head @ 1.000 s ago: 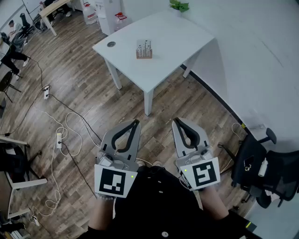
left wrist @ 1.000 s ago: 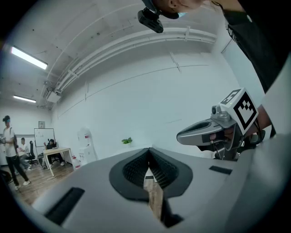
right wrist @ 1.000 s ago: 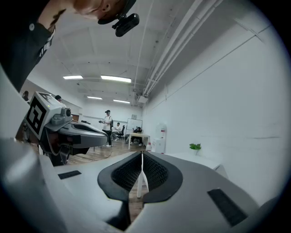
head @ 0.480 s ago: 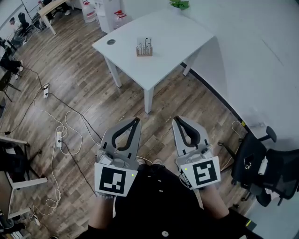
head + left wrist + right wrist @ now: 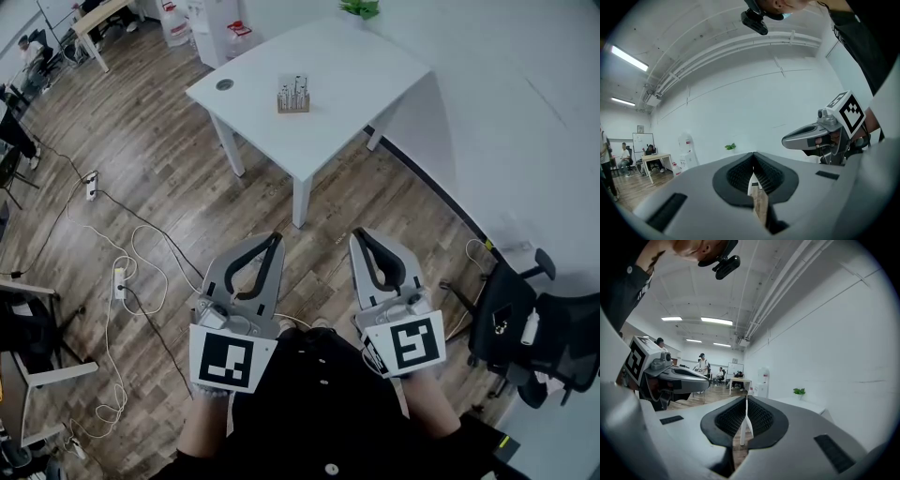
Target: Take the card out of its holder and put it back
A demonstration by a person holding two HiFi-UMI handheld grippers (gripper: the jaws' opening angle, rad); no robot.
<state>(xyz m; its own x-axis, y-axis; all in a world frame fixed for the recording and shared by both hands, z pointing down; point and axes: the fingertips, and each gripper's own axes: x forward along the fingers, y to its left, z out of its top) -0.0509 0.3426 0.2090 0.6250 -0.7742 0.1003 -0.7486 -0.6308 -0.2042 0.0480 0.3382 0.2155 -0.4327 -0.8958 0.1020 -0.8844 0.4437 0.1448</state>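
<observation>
1. The card holder (image 5: 292,101), a small wooden block with pale upright pieces standing in it, sits near the middle of the white surface (image 5: 352,80). We cannot single out one card among them.
2. On the same surface a small dark round object (image 5: 224,85) lies near the left corner, well apart from the card holder. A green plant (image 5: 360,10) stands at the far edge.
3. The left tongs (image 5: 274,243) and the right tongs (image 5: 359,235) are held side by side just in front of the person's dark torso, over the wooden floor (image 5: 150,159) and well apart from the surface. We read both as clenched, tips meeting with nothing between them.
4. White cables (image 5: 127,272) trail across the floor at left. A black office chair (image 5: 530,337) stands at right beside the white wall (image 5: 525,112), and water bottles (image 5: 180,19) stand beyond the surface.
</observation>
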